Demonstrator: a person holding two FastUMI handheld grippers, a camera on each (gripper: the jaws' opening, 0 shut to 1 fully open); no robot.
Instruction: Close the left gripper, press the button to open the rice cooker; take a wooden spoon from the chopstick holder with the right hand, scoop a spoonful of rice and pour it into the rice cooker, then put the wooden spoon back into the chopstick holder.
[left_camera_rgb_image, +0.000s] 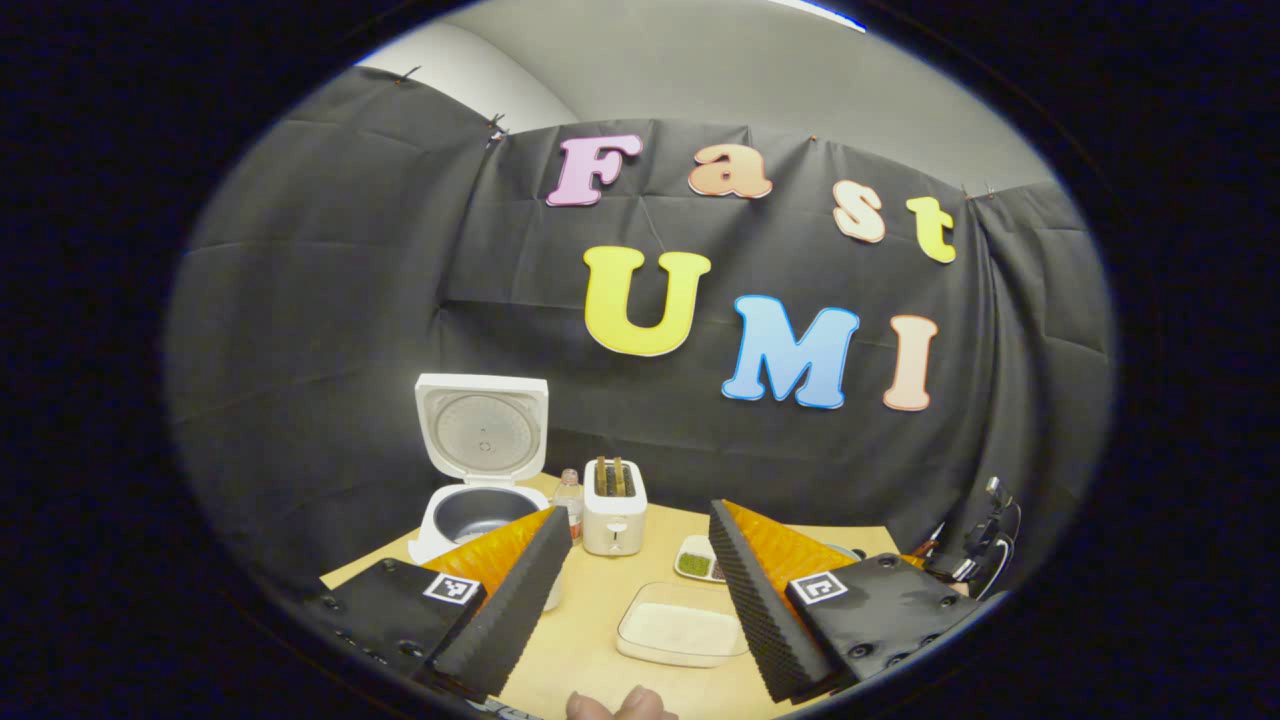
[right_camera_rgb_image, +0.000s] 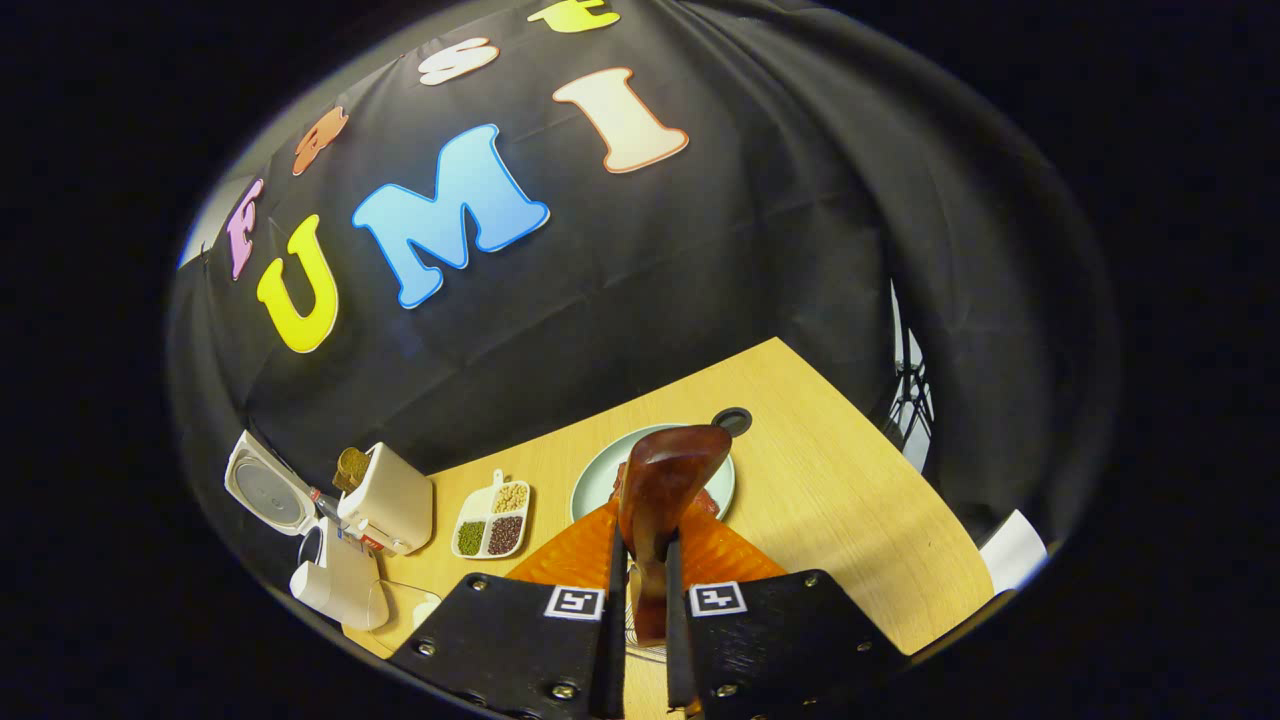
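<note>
On the wooden bench (left_camera_rgb_image: 600, 610), rice cooker (left_camera_rgb_image: 478, 500) at far left, lid up, dark inner pot bare. Toaster (left_camera_rgb_image: 614, 510) beside it, two slices inside. Shallow tray (left_camera_rgb_image: 680, 632) holds white rice; small divided dish (right_camera_rgb_image: 492, 520) holds sorted grains. Left hand-held gripper (left_camera_rgb_image: 640, 590) spread apart, holding nothing. Right hand-held gripper (right_camera_rgb_image: 642, 600) clamped on wooden spoon (right_camera_rgb_image: 665, 490), above green plate (right_camera_rgb_image: 598, 478).

— On the desk (left_camera_rgb_image: 600, 610)?
— One rice cooker (left_camera_rgb_image: 478, 470), one toaster (left_camera_rgb_image: 614, 506) with two slices, one small bottle (left_camera_rgb_image: 568, 500), one clear tray of rice (left_camera_rgb_image: 680, 634).
— More?
— One divided dish (right_camera_rgb_image: 492, 520) with three compartments, one plate (right_camera_rgb_image: 600, 480), one wooden spoon (right_camera_rgb_image: 665, 490).
— Claws?
— Two: left claw (left_camera_rgb_image: 630, 590), right claw (right_camera_rgb_image: 640, 610).
</note>
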